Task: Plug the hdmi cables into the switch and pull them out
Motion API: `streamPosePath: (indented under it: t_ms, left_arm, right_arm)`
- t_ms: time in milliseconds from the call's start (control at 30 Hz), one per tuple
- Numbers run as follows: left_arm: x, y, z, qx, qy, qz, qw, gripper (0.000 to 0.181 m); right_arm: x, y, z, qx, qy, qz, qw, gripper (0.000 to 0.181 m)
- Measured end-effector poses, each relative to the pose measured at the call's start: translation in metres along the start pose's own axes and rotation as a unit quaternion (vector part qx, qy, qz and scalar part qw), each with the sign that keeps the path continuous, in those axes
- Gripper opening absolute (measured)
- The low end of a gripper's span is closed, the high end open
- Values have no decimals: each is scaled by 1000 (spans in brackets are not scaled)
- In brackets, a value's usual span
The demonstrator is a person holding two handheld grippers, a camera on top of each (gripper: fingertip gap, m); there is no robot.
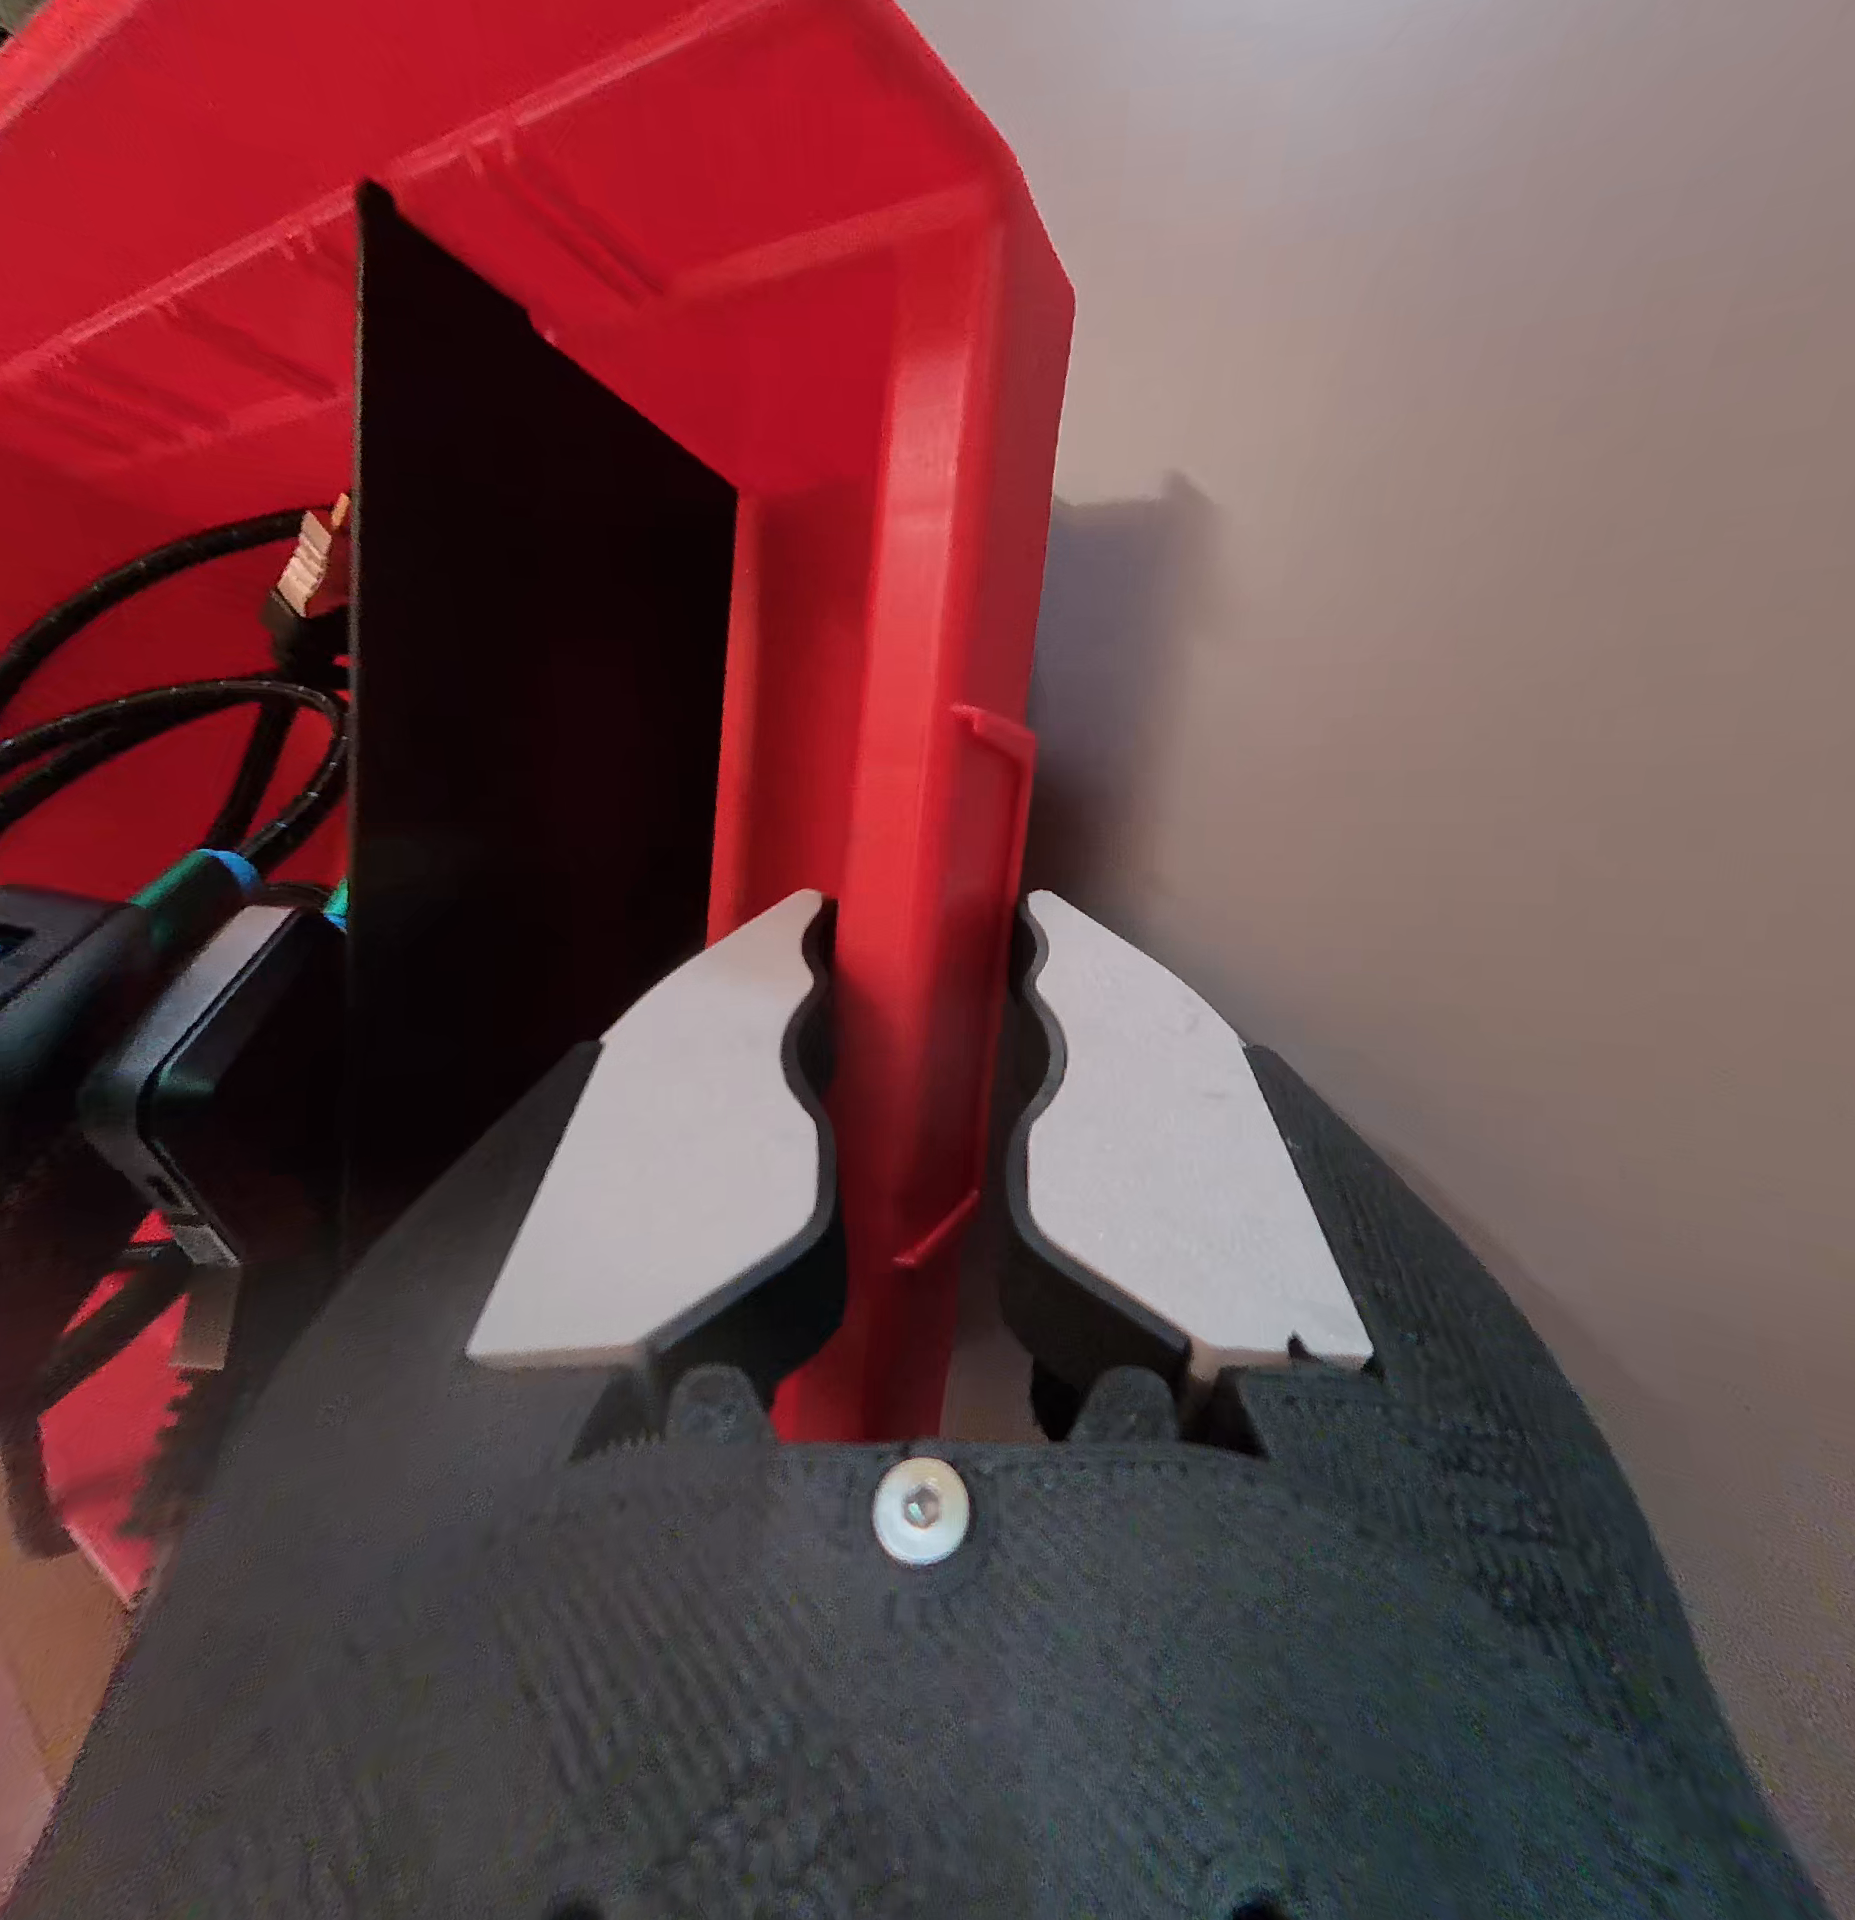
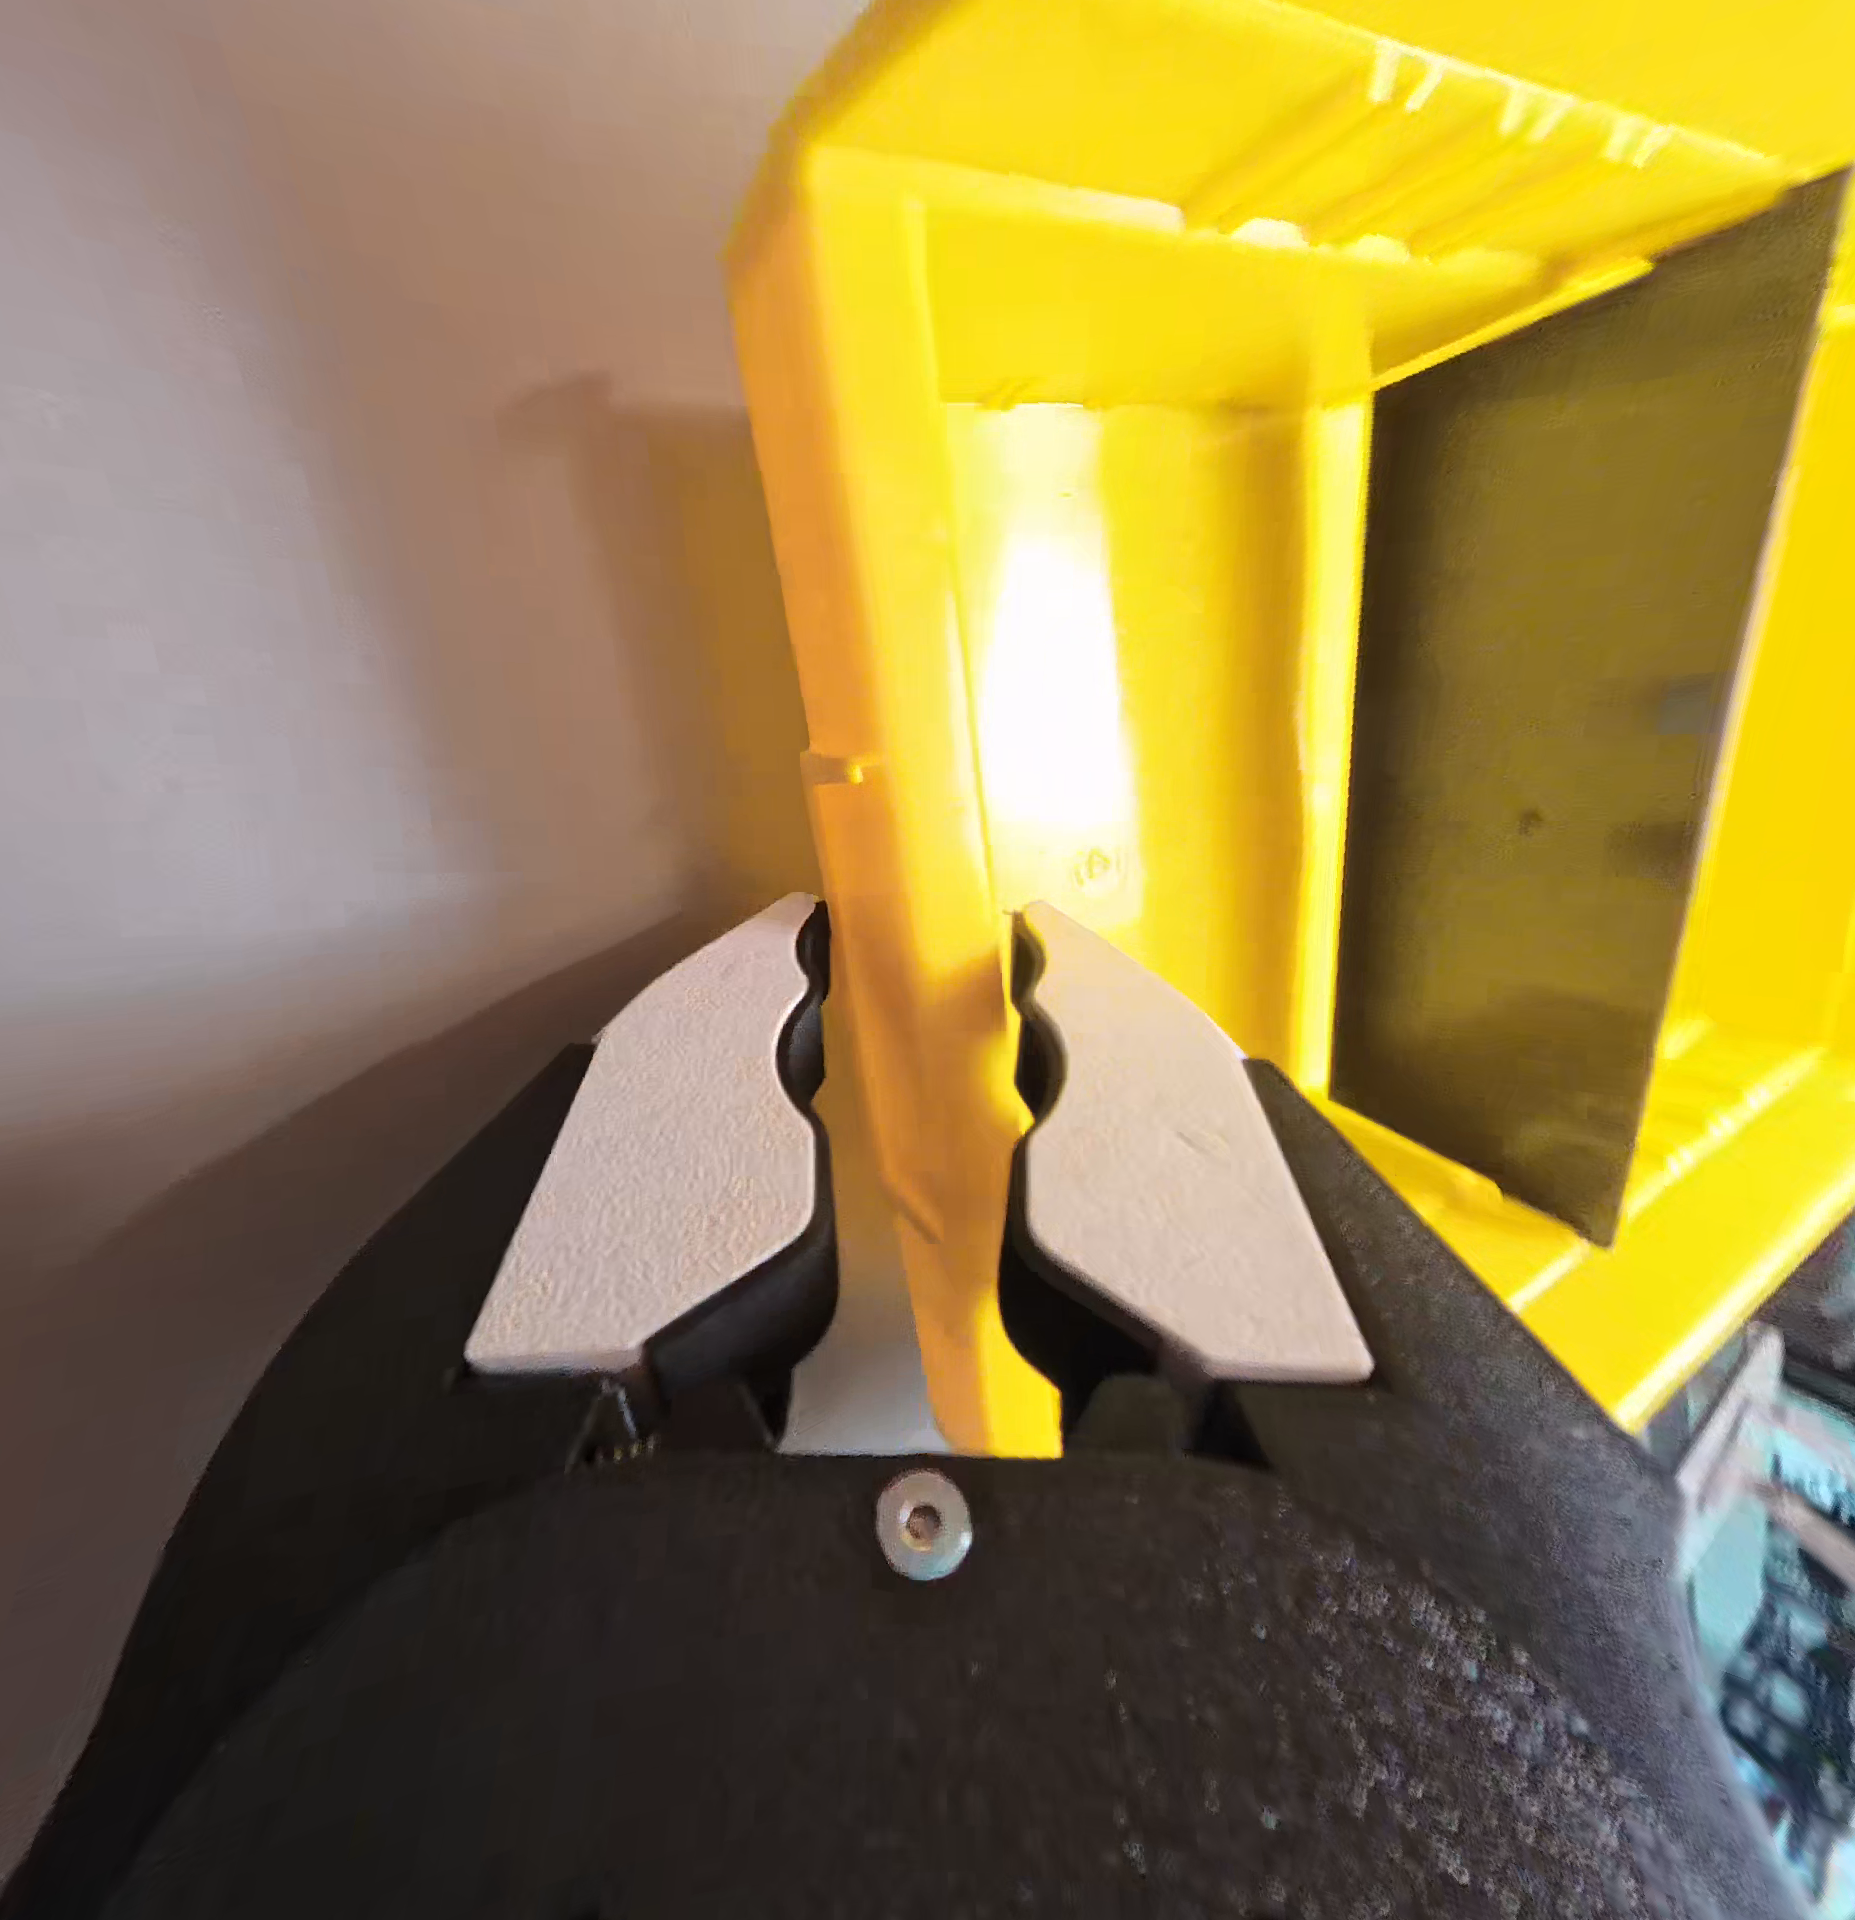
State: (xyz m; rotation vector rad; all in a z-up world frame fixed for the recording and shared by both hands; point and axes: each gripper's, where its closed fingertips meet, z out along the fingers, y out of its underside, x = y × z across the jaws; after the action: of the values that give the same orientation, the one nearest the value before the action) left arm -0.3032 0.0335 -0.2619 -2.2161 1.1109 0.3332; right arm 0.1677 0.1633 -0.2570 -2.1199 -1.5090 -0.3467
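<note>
Plugging hasn't been started: the left gripper (image 1: 923, 914) is pinched on the red bin (image 1: 933, 644) wall, the right gripper (image 2: 918, 920) on the yellow bin (image 2: 871, 623) wall, and one HDMI cable (image 1: 315, 566) plug is seen loose beside the switch (image 1: 216, 1049).

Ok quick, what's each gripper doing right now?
Left gripper: closed on the side wall of the red plastic bin.
Right gripper: closed on the side wall of the yellow plastic bin.

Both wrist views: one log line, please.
left claw: astride red plastic bin wall | right claw: astride yellow plastic bin wall | black HDMI cables: in red bin
</note>
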Motion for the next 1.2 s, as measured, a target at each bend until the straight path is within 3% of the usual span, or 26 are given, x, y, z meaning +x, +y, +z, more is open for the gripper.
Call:
streamPosePath:
  t_ms: [67, 200, 300, 433, 567, 733, 833, 867, 1000, 1200]
  left_arm:
    - [-13, 2, 5, 2, -10, -8, 1000, 35]
    - [-25, 3, -7, 27, -12, -27, 999, 42]
    - [-33, -4, -34, 73, -14, -43, 996, 38]
    - [-73, -10, -83, 125, -80, -66, 987, 35]
    - [-117, 1, -102, 86, -146, -39, 985, 44]
    - [-142, 14, -70, -13, -142, 34, 989, 47]
    - [-138, 17, -53, -59, -87, 71, 992, 19]
    - [-141, 15, -52, -65, -85, 87, 990, 17]
    - [-153, -13, -68, -30, -82, 89, 992, 15]
    - [-179, -65, -122, 66, -121, 61, 989, 15]
  right_arm:
    - [18, -8, -8, 21, 31, 51, 998, 38]
    - [29, -62, -60, 196, 40, 178, 964, 40]
    - [17, -102, -94, 326, 3, 241, 914, 39]
    - [-6, -140, -106, 424, -22, 265, 866, 36]
    - [-28, -159, -87, 456, -17, 237, 857, 34]
    - [-48, -163, -62, 461, -29, 210, 862, 31]
    - [-53, -160, -57, 455, -31, 195, 868, 30]
    - [-53, -159, -57, 456, -30, 192, 869, 29]
    - [-51, -157, -58, 460, -34, 193, 866, 27]
    - [-47, -161, -69, 485, -44, 204, 849, 27]
